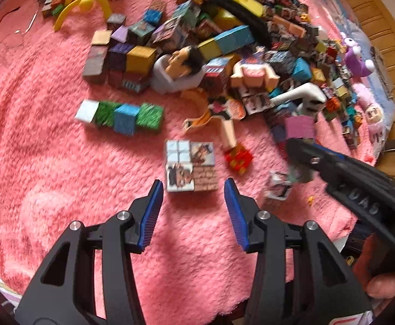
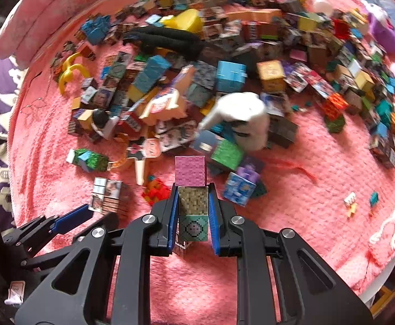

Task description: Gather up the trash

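two grippers: right gripper (image 2: 192, 211) clamped on block strip (image 2: 192, 189); left gripper (image 1: 193, 197) apart, picture cube (image 1: 190, 165) at 12 o'clock.

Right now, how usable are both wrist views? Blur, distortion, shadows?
Left wrist: motion-smeared, heavy on the block pile and the right gripper; left gripper sharp; fisheye bends the pink blanket.
Right wrist: held block strip crisp, white toy smeared, dark vignette corners, soft shadows.
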Demonstrator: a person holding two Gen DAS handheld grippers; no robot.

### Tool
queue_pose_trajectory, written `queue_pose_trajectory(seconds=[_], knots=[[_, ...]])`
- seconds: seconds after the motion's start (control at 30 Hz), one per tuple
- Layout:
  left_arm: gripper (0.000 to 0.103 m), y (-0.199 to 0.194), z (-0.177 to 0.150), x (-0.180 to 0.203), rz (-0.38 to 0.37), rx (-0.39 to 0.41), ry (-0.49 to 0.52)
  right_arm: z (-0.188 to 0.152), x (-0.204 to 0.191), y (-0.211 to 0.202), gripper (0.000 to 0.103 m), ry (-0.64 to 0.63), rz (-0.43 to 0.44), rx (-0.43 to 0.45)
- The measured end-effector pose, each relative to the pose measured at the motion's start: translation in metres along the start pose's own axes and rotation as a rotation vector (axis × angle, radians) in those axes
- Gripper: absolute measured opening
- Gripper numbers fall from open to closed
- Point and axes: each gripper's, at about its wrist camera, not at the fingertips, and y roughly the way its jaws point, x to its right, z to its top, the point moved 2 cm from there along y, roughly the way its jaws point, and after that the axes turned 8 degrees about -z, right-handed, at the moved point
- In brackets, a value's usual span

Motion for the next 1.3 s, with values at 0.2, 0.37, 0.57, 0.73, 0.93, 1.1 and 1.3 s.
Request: queue_pose_trajectory(seconds=[0.2, 0.37, 0.57, 0.73, 0.93, 1.1, 1.3], knots=[[0.046, -0.011, -0.004, -0.013, 0.048, 0.042, -0.046, -0.004, 0.016, -0.009, 0.018, 0.084, -0.029, 0.029], [0.052, -0.008, -0.002, -0.009, -0.001, 0.034, -0.039, -0.008, 0.013, -0.011, 0.018, 0.077, -0.011, 0.015], [0.062, 0.011, 0.002, 0.017, 0.013, -0.016, 0.039, -0.018, 0.03, 0.004, 0.022, 0.137, -0.018, -0.058], [0.063, 0.026, 0.005, 0.019, 0.031, -0.046, 0.033, -0.022, 0.046, 0.015, 0.04, 0.196, -0.049, -0.098], [0.066, 0.041, 0.009, 0.025, 0.038, -0.059, 0.048, -0.022, 0.043, 0.023, 0.041, 0.167, -0.051, -0.122], [0.066, 0.047, 0.014, 0.024, 0.044, -0.066, 0.054, -0.02, 0.042, 0.029, 0.039, 0.168, -0.047, -0.135], [0.059, 0.048, 0.021, 0.022, 0.042, -0.068, 0.043, -0.011, 0.031, 0.035, 0.02, 0.147, -0.018, -0.129]])
